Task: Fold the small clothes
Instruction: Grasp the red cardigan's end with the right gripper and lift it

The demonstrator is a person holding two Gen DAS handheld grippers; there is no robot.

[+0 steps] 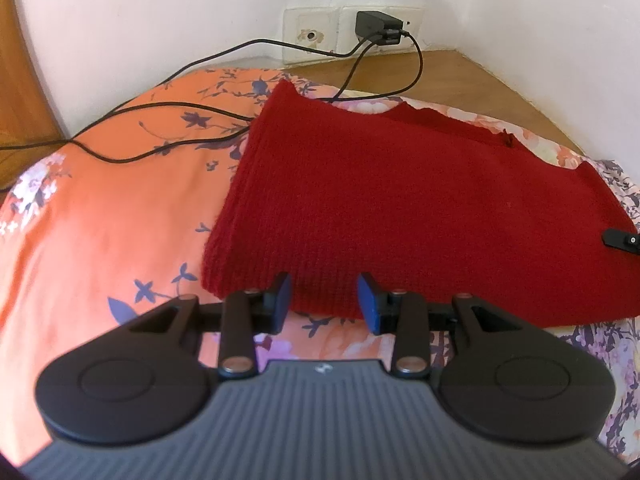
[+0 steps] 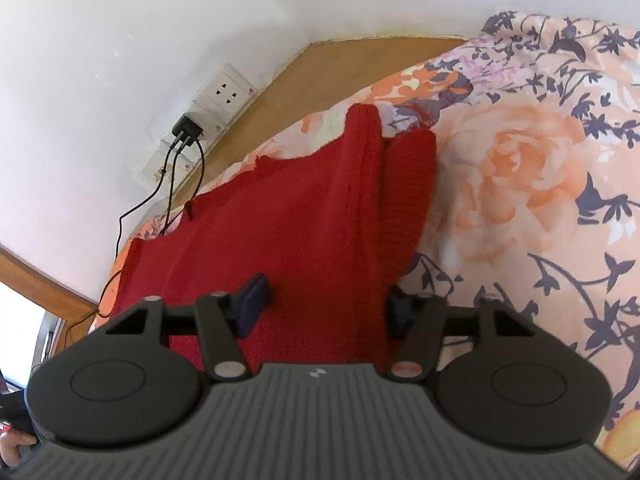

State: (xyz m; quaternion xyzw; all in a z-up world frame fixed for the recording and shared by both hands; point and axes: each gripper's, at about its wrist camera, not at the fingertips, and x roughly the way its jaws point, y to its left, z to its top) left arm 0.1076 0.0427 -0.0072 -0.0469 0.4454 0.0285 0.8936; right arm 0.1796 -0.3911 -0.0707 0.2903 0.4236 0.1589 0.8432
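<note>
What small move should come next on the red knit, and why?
Probably close the left gripper on the near edge of the red knit garment. Its jaws stand open with that edge between the pads, nothing gripped. The right gripper is open too, straddling a folded strip of the garment on the floral bedspread, so both likely pinch before lifting.

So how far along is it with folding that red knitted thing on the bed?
Partly done, I think. The red sweater lies flat on the floral bedcover, and the right wrist view shows a sleeve already laid over the body. Nothing is gripped now: the left claw is open at the near edge, and the right claw is open over the cloth. Still left, probably: folding the long shape in half and smoothing it.
</note>
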